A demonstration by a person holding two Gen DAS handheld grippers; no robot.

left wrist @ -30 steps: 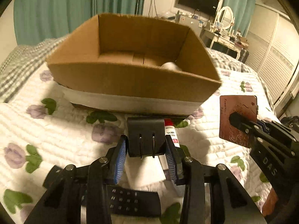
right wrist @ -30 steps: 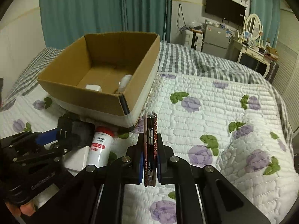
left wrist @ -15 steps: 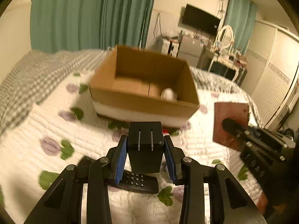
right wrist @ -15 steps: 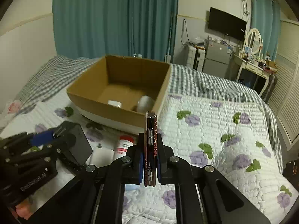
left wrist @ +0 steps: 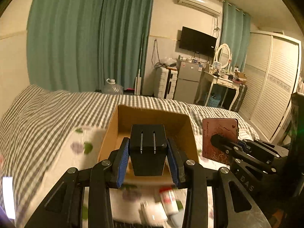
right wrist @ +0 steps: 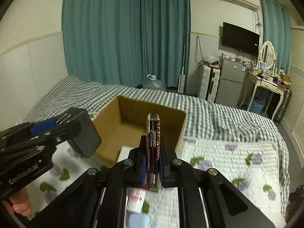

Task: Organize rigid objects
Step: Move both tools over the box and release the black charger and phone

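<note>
My left gripper (left wrist: 148,163) is shut on a black plug adapter (left wrist: 147,150) with two metal prongs, held in the air in front of the open cardboard box (left wrist: 178,121). My right gripper (right wrist: 153,163) is shut on a thin dark red folding case (right wrist: 153,142), held on edge and level with the box (right wrist: 133,114). In the left wrist view the red case (left wrist: 218,133) shows its flat face at the right. In the right wrist view the adapter (right wrist: 83,136) hangs at the left of the box. A white item (right wrist: 124,151) lies inside the box.
On the flowered quilt (right wrist: 218,152) below the grippers lie a white tube with a red cap (left wrist: 168,199) and a light blue case (right wrist: 137,221). A checked blanket (right wrist: 209,110) covers the far bed. A fridge, a suitcase and a dressing table stand behind.
Both grippers have risen well above the bed with their objects still held. The box now looks smaller and lower, and the items on the quilt have dropped to the bottom of the views.
</note>
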